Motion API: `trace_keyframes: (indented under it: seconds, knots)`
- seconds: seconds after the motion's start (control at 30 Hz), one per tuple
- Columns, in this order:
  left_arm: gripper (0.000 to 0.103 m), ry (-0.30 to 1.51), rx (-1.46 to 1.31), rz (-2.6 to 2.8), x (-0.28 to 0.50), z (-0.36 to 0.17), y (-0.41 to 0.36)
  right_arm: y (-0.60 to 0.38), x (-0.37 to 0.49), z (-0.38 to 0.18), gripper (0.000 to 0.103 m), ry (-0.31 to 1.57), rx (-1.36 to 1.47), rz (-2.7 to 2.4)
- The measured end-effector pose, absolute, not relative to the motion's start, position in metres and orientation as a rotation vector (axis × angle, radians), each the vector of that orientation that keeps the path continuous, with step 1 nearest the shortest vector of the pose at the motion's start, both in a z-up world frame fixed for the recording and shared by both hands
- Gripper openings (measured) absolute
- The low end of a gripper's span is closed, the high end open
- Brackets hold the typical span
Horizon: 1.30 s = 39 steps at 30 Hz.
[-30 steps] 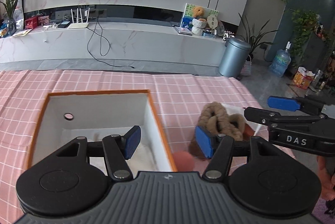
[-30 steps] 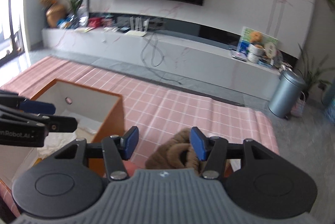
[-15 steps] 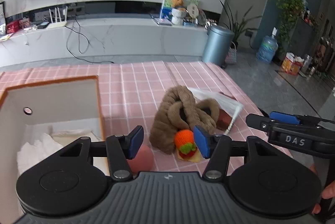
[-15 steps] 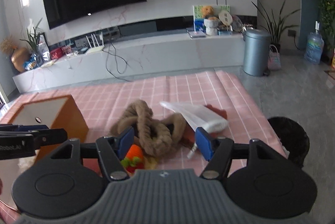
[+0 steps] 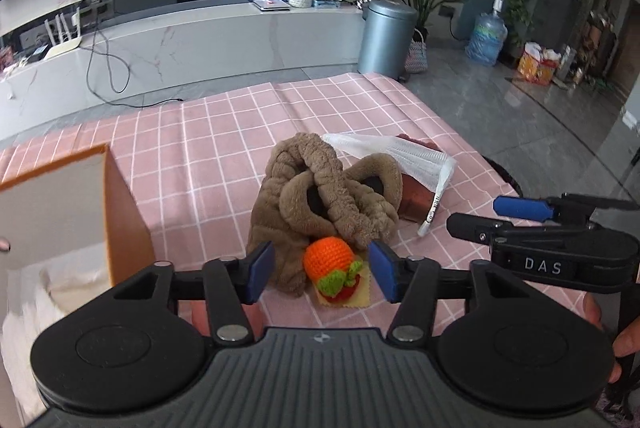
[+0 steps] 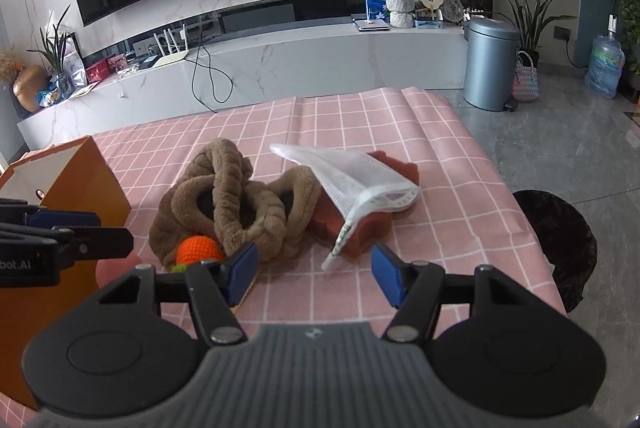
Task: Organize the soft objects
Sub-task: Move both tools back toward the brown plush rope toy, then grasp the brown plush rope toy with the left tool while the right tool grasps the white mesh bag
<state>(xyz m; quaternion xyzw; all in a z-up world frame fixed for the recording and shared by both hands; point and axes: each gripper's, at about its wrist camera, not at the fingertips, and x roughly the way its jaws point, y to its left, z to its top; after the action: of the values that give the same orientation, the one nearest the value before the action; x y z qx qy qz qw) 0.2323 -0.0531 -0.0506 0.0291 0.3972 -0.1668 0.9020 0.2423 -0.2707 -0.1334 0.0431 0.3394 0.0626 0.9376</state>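
Orange box holds white cloth. Toy pile sits mid-tablecloth, edges clear. Left gripper jaws opening around the crochet orange; right gripper open, empty.

I see my left gripper tilted downward, jaws opening, empty; my right gripper alongside, gaping, empty.

Daylit room, bright and even. Soft shadow lay under brown plush pile on tabletop. Glare streaked glossy floor toward 3 o'clock. Strong fisheye bending at edges; dark vignette in corners. Slight blur at 9 o'clock.
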Motion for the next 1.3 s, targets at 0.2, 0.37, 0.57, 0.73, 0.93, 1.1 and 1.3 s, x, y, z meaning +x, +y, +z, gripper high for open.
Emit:
trace_keyframes:
  seconds: [0.2,0.37,0.57,0.73,0.93,1.1,1.3]
  knots:
    - [0.080,0.855,0.065,-0.351,0.272,-0.059,-0.061,-0.274,0.274,-0.132,0.058,0.690,0.064,0.118]
    - [0.082,0.904,0.005,-0.320,0.302,-0.072,-0.065,-0.279,0.307,-0.132,0.058,0.686,0.022,0.106]
    - [0.082,0.952,-0.009,-0.271,0.321,-0.091,-0.071,-0.280,0.341,-0.151,0.058,0.734,0.011,0.125]
    - [0.082,0.992,-0.020,-0.224,0.329,-0.104,-0.072,-0.275,0.347,-0.169,0.058,0.781,-0.001,0.166]
    - [0.053,0.976,-0.028,-0.217,0.326,-0.106,-0.069,-0.275,0.346,-0.172,0.015,0.774,-0.023,0.150]
    - [0.024,0.920,-0.066,-0.226,0.316,-0.096,-0.064,-0.275,0.342,-0.169,0.000,0.766,-0.010,0.154]
    - [0.021,0.808,-0.073,-0.244,0.299,-0.076,-0.062,-0.273,0.332,-0.160,0.000,0.727,0.006,0.182]
